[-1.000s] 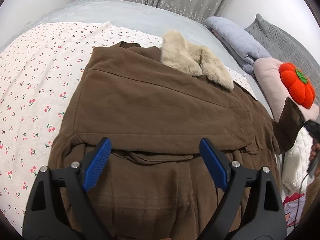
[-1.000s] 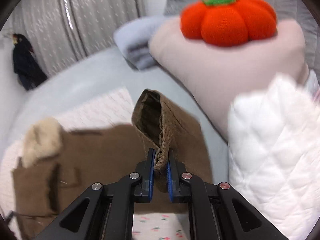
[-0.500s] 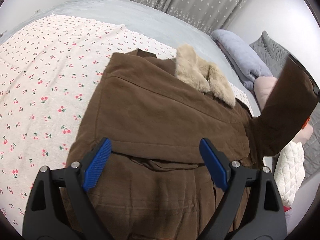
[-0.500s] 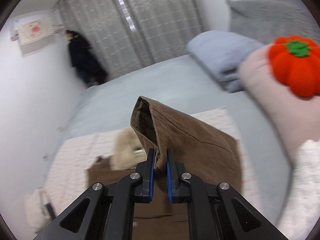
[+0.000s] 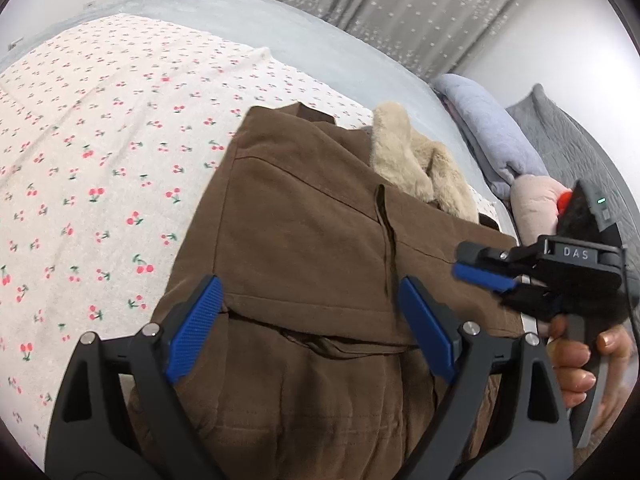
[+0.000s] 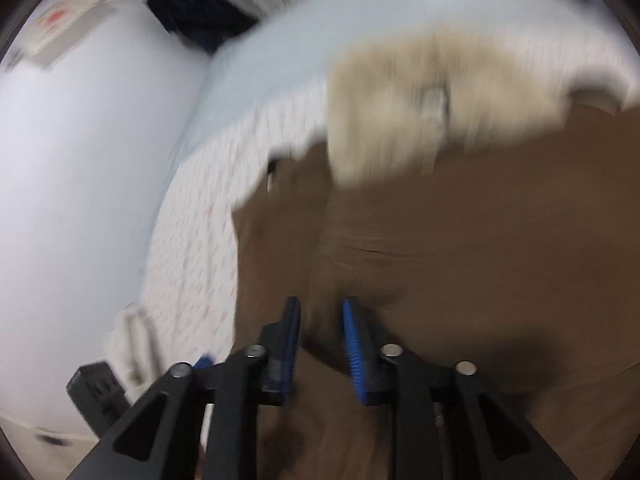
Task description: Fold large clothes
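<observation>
A brown coat (image 5: 304, 248) with a beige fur collar (image 5: 416, 168) lies on the cherry-print sheet (image 5: 100, 184) on the bed. Its right sleeve (image 5: 440, 240) now lies folded across the coat's body. My left gripper (image 5: 312, 324) is open and empty, hovering over the coat's lower half. My right gripper (image 5: 476, 272) shows at the right of the left wrist view, just above the folded sleeve. In the blurred right wrist view the right gripper (image 6: 320, 336) has its jaws parted over the brown coat (image 6: 460, 248), with nothing between them. The collar (image 6: 400, 96) is ahead.
A grey-blue folded blanket (image 5: 488, 128), a grey pillow (image 5: 568, 136) and a pink cushion (image 5: 532, 196) sit at the right end of the bed. Grey curtains (image 5: 400, 4) hang behind. A white wall (image 6: 80, 160) stands to the left in the right wrist view.
My right gripper carried the sleeve leftward across the coat, laid it down and opened, letting it go. The left gripper stayed open over the coat and drifted slightly.
</observation>
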The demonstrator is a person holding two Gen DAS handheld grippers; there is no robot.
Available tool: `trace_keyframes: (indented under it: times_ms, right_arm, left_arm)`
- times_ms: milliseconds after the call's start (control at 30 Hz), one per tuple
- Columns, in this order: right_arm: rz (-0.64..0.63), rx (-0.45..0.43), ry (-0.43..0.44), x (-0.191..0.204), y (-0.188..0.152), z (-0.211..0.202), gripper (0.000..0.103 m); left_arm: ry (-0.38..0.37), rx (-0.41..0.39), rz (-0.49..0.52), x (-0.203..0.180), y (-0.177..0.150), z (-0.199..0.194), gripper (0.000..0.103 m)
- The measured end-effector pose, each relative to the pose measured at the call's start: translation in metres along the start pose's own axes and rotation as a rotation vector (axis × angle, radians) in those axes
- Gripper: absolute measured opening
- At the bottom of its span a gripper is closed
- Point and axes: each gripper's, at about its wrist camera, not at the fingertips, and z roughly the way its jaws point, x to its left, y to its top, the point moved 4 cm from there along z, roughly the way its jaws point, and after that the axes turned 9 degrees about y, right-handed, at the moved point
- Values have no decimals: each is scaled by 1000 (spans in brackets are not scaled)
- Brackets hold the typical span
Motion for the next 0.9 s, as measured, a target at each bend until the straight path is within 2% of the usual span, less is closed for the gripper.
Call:
trace_keyframes:
  times_ms: [67, 133, 267, 367, 467, 533, 600, 667, 700, 833, 867, 900]
  right_arm:
    - [35, 12, 92, -10, -7, -2, 37]
    - [-19, -43, 99, -11, -6, -26, 48]
    - [-140, -171, -47, -17, -17, -84, 57]
    - [-192, -278, -200, -44, -30, -126, 62]
    - [-182, -327, -229, -72, -41, -157, 64]
    - [-174, -353, -242, -91, -47, -174, 66]
    - [-147, -402, -258, -114, -48, -198, 69]
    - [-102, -441, -258, -133, -45, -213, 70]
    - [-65, -459, -247, -147, -43, -221, 70]
    - [-14, -482, -240, -173, -37, -235, 70]
    - [-17, -487, -248, -179, -34, -236, 71]
    - [-21, -490, -256, -182, -33, -240, 71]
  left_arm:
    - [-33, -12, 24, -5, -1, 0, 90]
    - [-94, -4, 33, -14, 0, 4, 90]
    - [-182, 37, 93, -44, 0, 18, 83]
    - [-180, 89, 178, -73, 0, 44, 75]
    - [-150, 198, 168, -88, 3, 85, 59]
    - [-141, 231, 150, -94, 4, 103, 51]
    - [-124, 222, 143, -100, 7, 111, 33]
    - [-118, 205, 144, -108, 9, 112, 19]
    - [-127, 185, 156, -114, 10, 108, 8]
    - [-143, -10, 183, -123, 12, 65, 8]
    - [-108, -44, 192, -121, 11, 59, 8]
    - [-42, -65, 211, -118, 9, 58, 9]
